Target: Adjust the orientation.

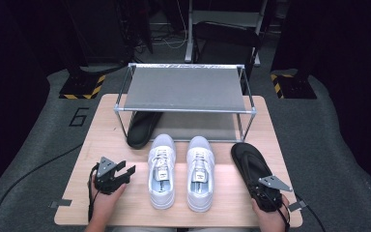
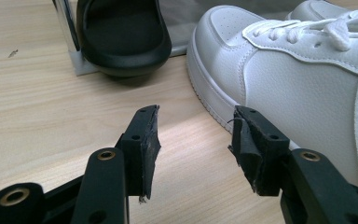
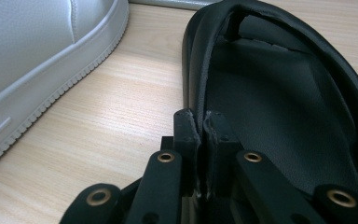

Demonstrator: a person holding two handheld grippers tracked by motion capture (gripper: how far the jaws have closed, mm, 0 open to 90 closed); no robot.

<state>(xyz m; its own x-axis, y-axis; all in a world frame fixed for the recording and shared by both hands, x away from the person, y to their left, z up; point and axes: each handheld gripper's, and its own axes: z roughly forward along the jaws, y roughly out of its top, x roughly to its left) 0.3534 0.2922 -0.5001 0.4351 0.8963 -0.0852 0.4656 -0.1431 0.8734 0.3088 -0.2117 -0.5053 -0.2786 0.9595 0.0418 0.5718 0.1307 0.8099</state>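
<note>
Jaws of the right gripper [image 3: 201,122] are pressed together on the side wall of the black sandal [image 3: 279,93], pinching its thin rim near the heel; in the right gripper view the two pads meet with only that strip of black material between them. From above, the right gripper [image 1: 265,189] sits at the heel end of the sandal [image 1: 249,159], which lies flat on the table at the right of the row of shoes, toe pointing away from the person. The right hand [image 1: 270,217] holds the tool from the near edge.

The left gripper [image 2: 196,135] stands wide apart and holds nothing; bare wood shows between its pads, and the side of the left white sneaker [image 2: 298,79] is just beside its right-hand jaw, whether touching or not I cannot tell. In the high view the left gripper [image 1: 121,173] rests low over the table, just left of that sneaker [image 1: 162,169], with the left hand [image 1: 107,195] behind it.

A second white sneaker [image 1: 200,169] lies parallel to the first, between it and the sandal. A second black sandal [image 1: 142,128] sits farther back, its toe half under the lower level of the metal shoe rack [image 1: 186,87], beside the rack's left front leg.

The wooden table [image 1: 101,125] is light and bare around the shoes. It stands on grey floor [image 1: 328,125] marked with a "6", with yellow-and-black striped stand bases [image 1: 82,87] behind and dark surroundings beyond.
</note>
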